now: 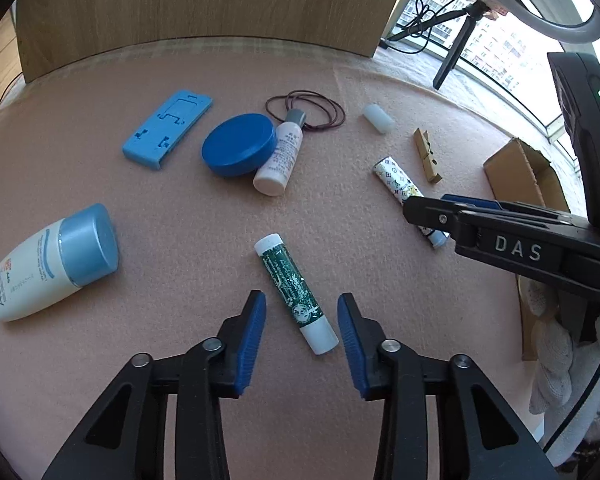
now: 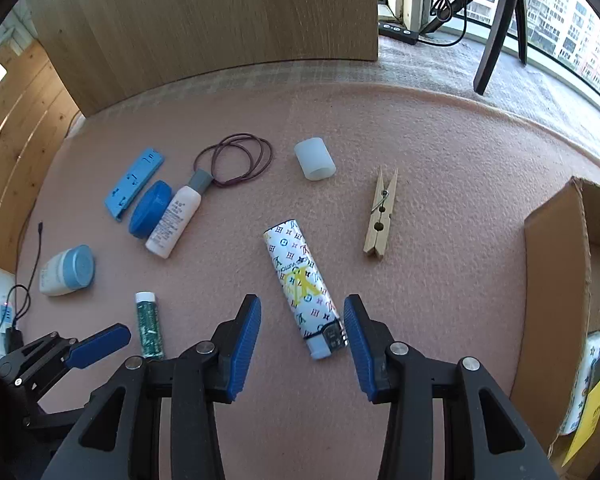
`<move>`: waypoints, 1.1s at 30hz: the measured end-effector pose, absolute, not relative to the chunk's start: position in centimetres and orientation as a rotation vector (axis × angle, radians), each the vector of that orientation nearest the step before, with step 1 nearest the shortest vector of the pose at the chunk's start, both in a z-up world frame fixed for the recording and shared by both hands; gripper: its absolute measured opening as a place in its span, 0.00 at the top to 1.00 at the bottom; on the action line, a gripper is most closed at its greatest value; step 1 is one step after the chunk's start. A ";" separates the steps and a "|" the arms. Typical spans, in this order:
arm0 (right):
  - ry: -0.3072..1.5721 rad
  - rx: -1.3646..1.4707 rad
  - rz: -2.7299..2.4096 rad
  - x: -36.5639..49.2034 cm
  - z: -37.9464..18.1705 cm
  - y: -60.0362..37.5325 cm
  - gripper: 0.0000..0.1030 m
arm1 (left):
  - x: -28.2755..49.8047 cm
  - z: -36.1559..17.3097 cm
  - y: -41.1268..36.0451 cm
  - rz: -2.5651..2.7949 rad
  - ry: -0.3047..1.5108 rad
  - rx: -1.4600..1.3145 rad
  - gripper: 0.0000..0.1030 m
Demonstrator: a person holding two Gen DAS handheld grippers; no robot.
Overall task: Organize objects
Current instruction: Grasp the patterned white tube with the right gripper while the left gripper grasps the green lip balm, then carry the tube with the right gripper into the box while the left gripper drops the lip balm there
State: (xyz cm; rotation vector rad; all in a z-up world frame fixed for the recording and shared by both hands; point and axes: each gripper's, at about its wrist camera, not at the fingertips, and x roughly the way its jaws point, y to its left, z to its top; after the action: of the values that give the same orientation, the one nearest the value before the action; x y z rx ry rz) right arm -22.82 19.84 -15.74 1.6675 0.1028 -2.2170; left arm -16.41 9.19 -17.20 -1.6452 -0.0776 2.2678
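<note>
My left gripper (image 1: 302,312) is open, its jaws on either side of the lower end of a green and white tube (image 1: 296,292) that lies on the pink cloth. My right gripper (image 2: 302,320) is open around the lower end of a white patterned lighter (image 2: 300,284). The lighter (image 1: 400,184) and the right gripper (image 1: 424,206) also show in the left wrist view. The green tube (image 2: 150,326) and a left fingertip (image 2: 100,346) show in the right wrist view.
On the cloth lie a white bottle with blue cap (image 1: 52,260), a blue flat holder (image 1: 166,128), a blue round lid (image 1: 238,144), a small white bottle (image 1: 280,156), brown hair ties (image 1: 308,112), a white cap (image 2: 314,158) and a wooden clothespin (image 2: 380,216). A cardboard box (image 2: 556,264) stands at the right.
</note>
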 end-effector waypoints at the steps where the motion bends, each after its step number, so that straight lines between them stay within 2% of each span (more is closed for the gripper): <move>1: 0.113 1.671 -2.217 -23.0 -15.9 19.7 0.62 | -16.4 -17.3 9.3 2.270 -0.071 -1.648 0.67; 2: 0.116 1.674 -2.218 -23.2 -16.0 19.6 0.62 | -16.5 -17.5 9.3 2.269 -0.068 -1.651 0.72; 5: 0.131 1.678 -2.219 -23.5 -16.3 19.3 0.62 | -16.6 -17.8 9.5 2.271 -0.067 -1.656 0.77; 10: 0.172 1.678 -2.215 -23.8 -16.7 18.7 0.65 | -16.5 -17.8 8.8 2.287 -0.067 -1.658 0.84; 17: 0.177 1.671 -2.212 -23.7 -16.8 18.9 0.78 | -16.6 -17.9 8.1 2.295 -0.093 -1.650 0.84; 24: 0.155 1.649 -2.234 -22.4 -16.2 20.1 0.80 | -15.8 -17.5 7.1 2.319 -0.122 -1.639 0.84; 33: 0.020 1.556 -2.281 -19.1 -12.8 23.5 0.80 | -14.3 -15.0 7.0 2.344 -0.117 -1.574 0.84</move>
State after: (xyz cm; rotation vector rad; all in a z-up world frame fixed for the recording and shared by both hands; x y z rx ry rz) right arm -19.12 23.45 -12.82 1.5557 0.0205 -2.2815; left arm -14.26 7.03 -14.97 -1.5738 -0.1169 2.3441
